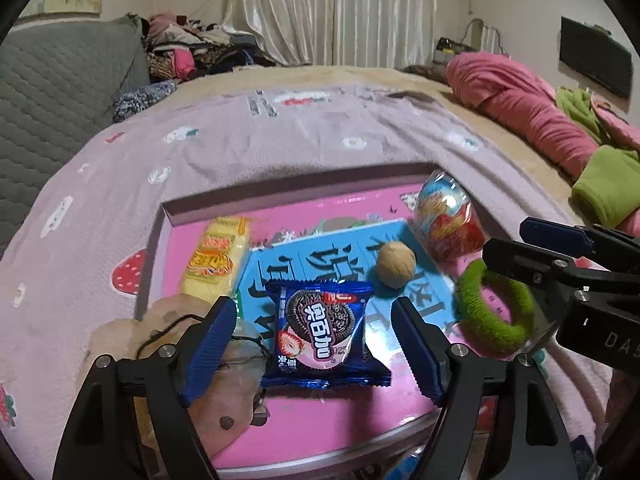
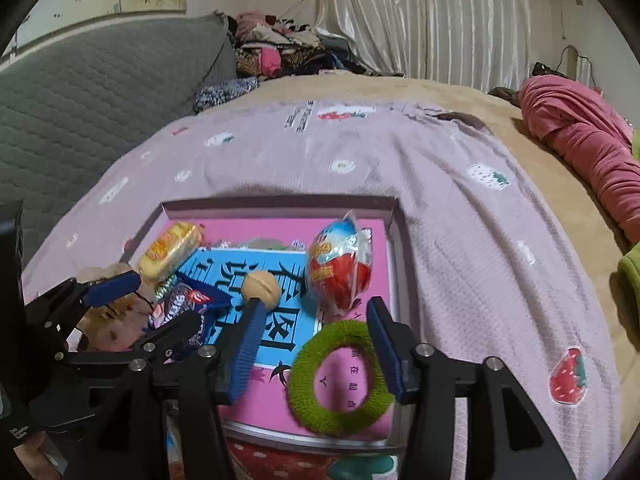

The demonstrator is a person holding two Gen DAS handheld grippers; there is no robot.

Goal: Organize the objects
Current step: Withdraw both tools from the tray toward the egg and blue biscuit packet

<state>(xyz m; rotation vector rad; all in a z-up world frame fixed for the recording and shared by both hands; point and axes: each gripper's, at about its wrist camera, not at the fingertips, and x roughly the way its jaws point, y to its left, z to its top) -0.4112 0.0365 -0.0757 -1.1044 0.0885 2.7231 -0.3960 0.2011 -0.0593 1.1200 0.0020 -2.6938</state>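
Box (image 1: 188,210): a shallow tray with a pink printed floor and grey walls, lying flat on the bed and serving as the collecting place for the small items. Inside it are a yellow snack pack (image 1: 216,258) at the far left, a walnut (image 1: 396,265) near the middle, a wrapped egg-shaped toy (image 1: 446,218) at the far right corner, a blue biscuit packet (image 1: 324,334) at the near side, and a green hair ring (image 2: 340,376) at the near right edge.

Left gripper (image 1: 316,354): jaws spread wide, one blue pad on each side of the biscuit packet, neither pad pressing on it. The packet lies flat on the box floor, so it appears to be set down, not held.

Right gripper (image 2: 316,350): jaws spread, with the hair ring lying between and below them. The right pad is close to the ring's outer edge; contact cannot be confirmed. The ring rests on the box floor, partly over the near rim area, so it is judged to be placed.

Beside the box at the near left lies a tan soft item with a dark cord (image 1: 208,360), not yet in the box.

Surface: a lilac blanket (image 2: 460,240) with strawberry prints, spread over a beige bedcover. Room: grey quilted headboard (image 1: 60,92) to the left, pale curtains (image 1: 332,8) behind, piled clothes, and a rolled pink quilt (image 1: 520,100) to the right.
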